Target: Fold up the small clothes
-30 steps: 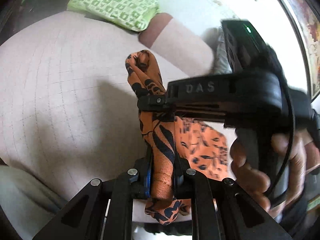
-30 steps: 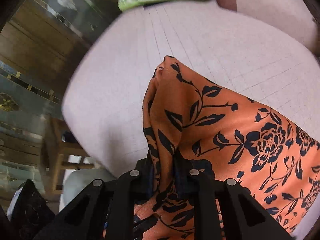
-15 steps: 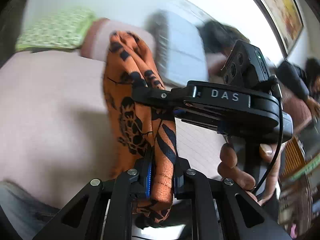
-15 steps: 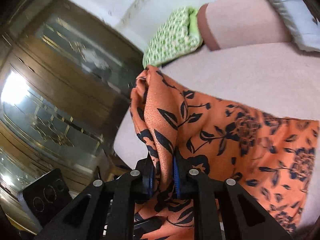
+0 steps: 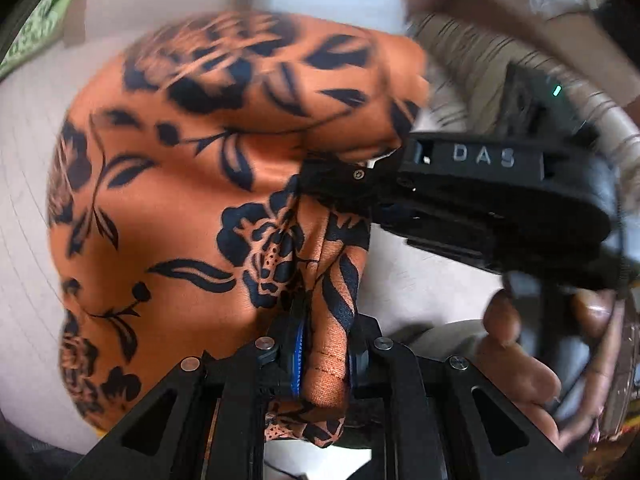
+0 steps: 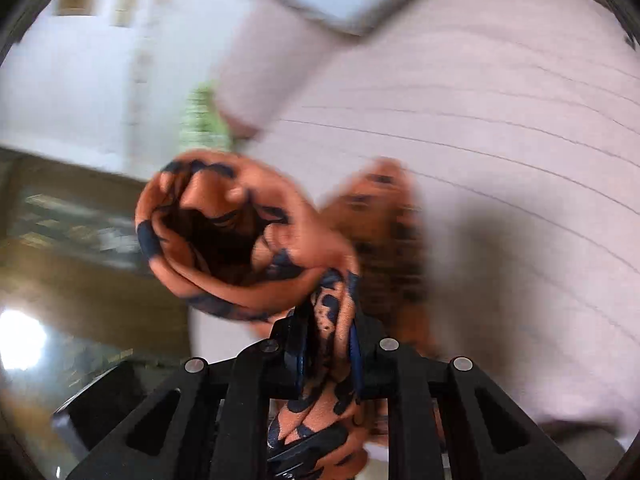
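An orange garment with a dark floral print (image 5: 208, 184) hangs in the air above the pale pink bed (image 5: 24, 160). My left gripper (image 5: 325, 356) is shut on a hemmed edge of it. My right gripper (image 6: 329, 344) is shut on another bunched edge of the same garment (image 6: 240, 236), which billows in a blurred loop ahead of the fingers. In the left wrist view the right gripper (image 5: 340, 184) reaches in from the right, its black body marked DAS, its tips clamped on the cloth just above my left fingers.
The pink bed sheet (image 6: 500, 120) with faint grid lines fills the right wrist view. A green patterned pillow (image 6: 202, 120) lies at the bed's far end. A wooden glass-front cabinet (image 6: 72, 248) stands to the left. A person's hand (image 5: 532, 360) grips the right tool.
Both grippers have swung upward and turned with the garment still held. The cloth has spread wide and billows in the left view. Both views are motion-blurred.
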{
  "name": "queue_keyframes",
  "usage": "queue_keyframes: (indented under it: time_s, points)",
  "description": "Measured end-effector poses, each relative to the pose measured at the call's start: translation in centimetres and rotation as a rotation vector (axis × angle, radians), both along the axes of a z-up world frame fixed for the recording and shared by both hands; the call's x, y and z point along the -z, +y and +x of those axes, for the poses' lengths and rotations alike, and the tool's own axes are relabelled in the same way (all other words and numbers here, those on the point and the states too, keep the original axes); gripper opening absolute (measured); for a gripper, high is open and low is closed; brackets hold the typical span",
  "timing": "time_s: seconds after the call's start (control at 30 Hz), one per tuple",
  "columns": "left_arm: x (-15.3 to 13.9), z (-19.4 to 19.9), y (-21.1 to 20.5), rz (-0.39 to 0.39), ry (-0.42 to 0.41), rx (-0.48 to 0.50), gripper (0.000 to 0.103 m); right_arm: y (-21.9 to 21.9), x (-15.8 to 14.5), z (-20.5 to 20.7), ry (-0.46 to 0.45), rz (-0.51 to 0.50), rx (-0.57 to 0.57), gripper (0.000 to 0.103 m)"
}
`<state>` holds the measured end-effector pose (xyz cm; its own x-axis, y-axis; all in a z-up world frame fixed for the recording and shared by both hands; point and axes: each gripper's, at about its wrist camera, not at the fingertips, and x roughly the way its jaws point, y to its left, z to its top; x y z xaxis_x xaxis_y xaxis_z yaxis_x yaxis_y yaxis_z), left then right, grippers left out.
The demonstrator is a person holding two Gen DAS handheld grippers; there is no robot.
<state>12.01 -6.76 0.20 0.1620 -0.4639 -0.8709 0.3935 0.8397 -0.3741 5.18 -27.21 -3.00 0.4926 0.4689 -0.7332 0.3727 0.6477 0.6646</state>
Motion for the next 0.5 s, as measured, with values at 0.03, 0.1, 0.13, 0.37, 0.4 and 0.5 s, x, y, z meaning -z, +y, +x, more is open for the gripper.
queue_keyframes:
  time_s: [0.03,0.1,0.13,0.37,0.4,0.5]
  points:
    - [0.3,0.2,-0.4,0.015,0.004,-0.001,0.014,-0.1,1.2,0.4,0.059,-0.017,0.012,0.018]
    - [0.5,0.0,-1.2,0.052,-0.041,0.009,0.015,-0.4,2.2,0.8,0.101,-0.023,0.028,0.018]
    - [0.5,-0.2,-1.5,0.061,-0.053,0.013,0.015,-0.4,2.2,1.0,0.104,-0.028,0.030,0.019]
    - [1.6,-1.5,-3.6,0.079,-0.066,0.004,0.016,-0.2,2.3,1.0,0.111,-0.028,0.045,0.023]
    - [1.5,-1.4,-3.3,0.080,-0.065,0.004,0.016,0.0,2.5,1.1,0.114,-0.018,0.050,0.023]
    - [1.2,-1.1,-2.6,0.090,-0.080,0.012,0.017,0.0,2.8,1.3,0.115,-0.018,0.053,0.023]
